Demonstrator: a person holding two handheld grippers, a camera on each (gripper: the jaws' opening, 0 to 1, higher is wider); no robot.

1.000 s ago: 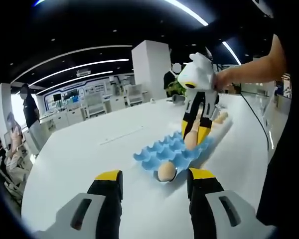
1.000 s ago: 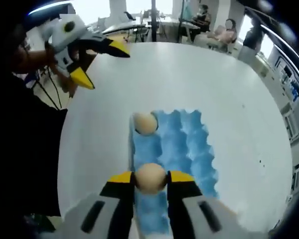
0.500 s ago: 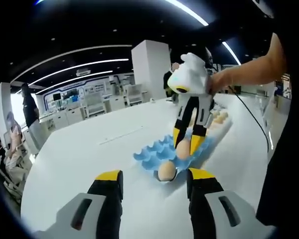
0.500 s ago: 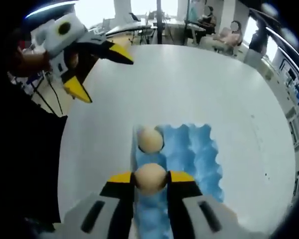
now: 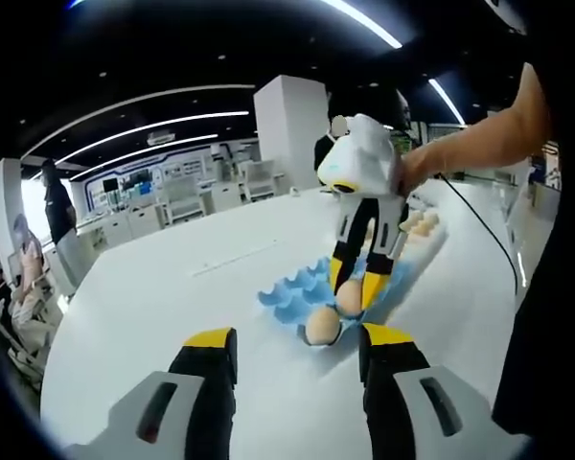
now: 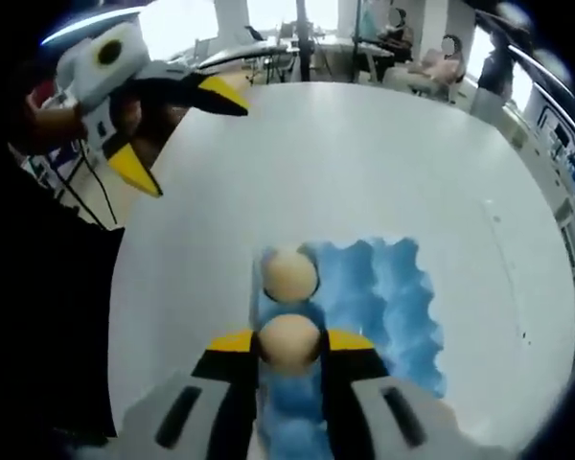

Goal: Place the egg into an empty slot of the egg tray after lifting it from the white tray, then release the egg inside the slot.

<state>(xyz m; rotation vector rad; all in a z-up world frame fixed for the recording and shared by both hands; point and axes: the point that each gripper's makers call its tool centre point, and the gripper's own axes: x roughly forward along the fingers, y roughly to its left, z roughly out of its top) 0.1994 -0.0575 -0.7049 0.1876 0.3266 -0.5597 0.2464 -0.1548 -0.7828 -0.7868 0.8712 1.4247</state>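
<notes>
The right tool (image 6: 287, 347) is clamped on the egg (image 6: 287, 341), one yellow tip on each side at its widest girth. It holds the egg low over the blue egg tray (image 6: 388, 302), just short of a second egg (image 6: 289, 274) seated in the slot directly ahead of the tips. In the left gripper view the right tool (image 5: 353, 290) reaches down onto the tray's near edge, with the seated egg (image 5: 322, 327) just in front. The left tool (image 5: 292, 353) hangs with its tips wide apart and empty above the white bench (image 5: 153, 307), well short of the tray. The white tray (image 5: 424, 230) with more eggs lies beyond the right tool.

Handling judgement: the egg is light, rigid, smooth and brittle; a grip across the middle with minimal squeeze is appropriate. The rounded shell may slip or crack. The moulded tray looks soft enough to cushion a gentle release.
</notes>
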